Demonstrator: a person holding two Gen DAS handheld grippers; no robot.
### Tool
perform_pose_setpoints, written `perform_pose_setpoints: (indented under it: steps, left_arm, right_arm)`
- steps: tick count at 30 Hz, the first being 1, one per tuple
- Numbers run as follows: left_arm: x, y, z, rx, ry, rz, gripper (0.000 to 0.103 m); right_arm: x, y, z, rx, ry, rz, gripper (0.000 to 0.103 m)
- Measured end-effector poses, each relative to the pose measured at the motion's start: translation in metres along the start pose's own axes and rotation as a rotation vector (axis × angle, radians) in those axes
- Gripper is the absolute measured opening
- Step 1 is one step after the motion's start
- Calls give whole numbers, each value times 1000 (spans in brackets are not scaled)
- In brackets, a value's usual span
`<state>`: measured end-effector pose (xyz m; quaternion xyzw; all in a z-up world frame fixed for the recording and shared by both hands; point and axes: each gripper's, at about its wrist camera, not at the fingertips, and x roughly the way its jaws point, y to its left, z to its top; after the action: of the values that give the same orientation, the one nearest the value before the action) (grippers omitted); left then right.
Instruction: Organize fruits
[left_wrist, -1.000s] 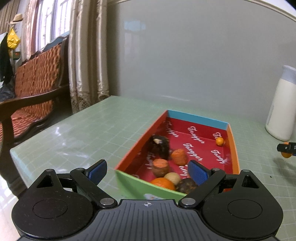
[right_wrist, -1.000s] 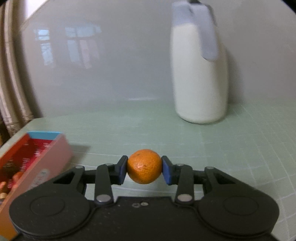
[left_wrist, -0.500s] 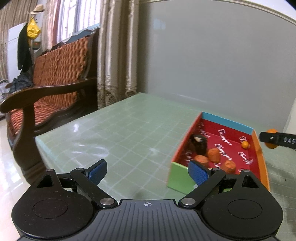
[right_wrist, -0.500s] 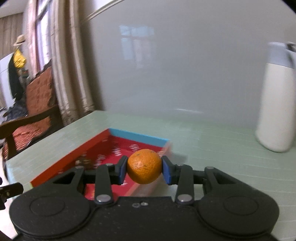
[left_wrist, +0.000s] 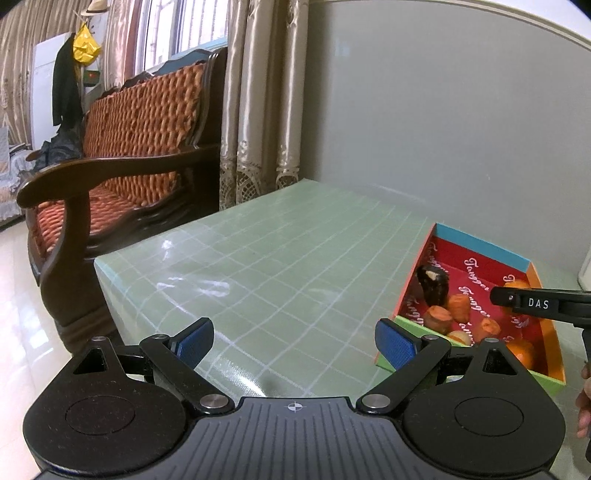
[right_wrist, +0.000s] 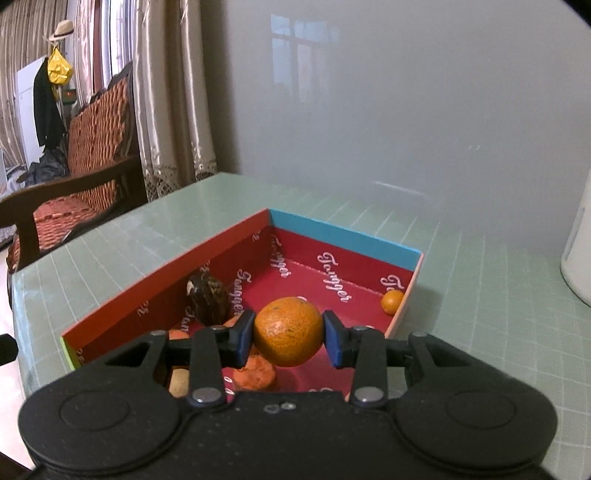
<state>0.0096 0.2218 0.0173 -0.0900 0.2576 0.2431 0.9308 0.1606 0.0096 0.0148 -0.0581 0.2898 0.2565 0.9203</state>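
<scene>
The bench (right_wrist: 480, 280), covered in a pale green gridded sheet, runs up to a grey wall, with a wooden armchair (left_wrist: 122, 158) off its far corner. On it sits the red-lined box (right_wrist: 343, 238), open-topped, its blue end wall farthest from the right wrist camera. A white jug (right_wrist: 580, 258) stands well apart from the box, at the right edge of that view.

Inside the box lie a dark brown fruit (right_wrist: 208, 295) against the left wall, several orange pieces near the close end, and a small orange (right_wrist: 392, 301) alone in the far right corner.

The right gripper (right_wrist: 288, 338) has its jaws closed partway onto a mandarin (right_wrist: 288, 332), pads pressing its two sides. The mandarin hangs above the box floor, over the near middle, so the open patch of red lining lies straight ahead and below the jaws. A short lowering and release looks like all that is left for this fruit.

The left gripper (left_wrist: 293, 339) hovers over bare bench left of the box, jaws spread wide and empty; it is the farther hand.
</scene>
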Motion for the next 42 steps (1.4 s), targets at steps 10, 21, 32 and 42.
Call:
perform_pose_setpoints:
  steps: [10,21,32,42]
  left_arm:
    - [1,-8,-2,24,4,-5,94]
    - [-14,-29,6,95,-18,-50,94]
    - [-51,-73,15,200,-40,-142,97]
    - [-81,-81,9,234,-33,-175,103]
  right_arm:
    - [-13,-6,-1,14,-40,-27,64]
    - [-68,-18,-2,55,-110,-90,89]
    - [-127,-13,-22,114,-83,-207,103]
    - [-167,-1,-48,167,-108,-267,103]
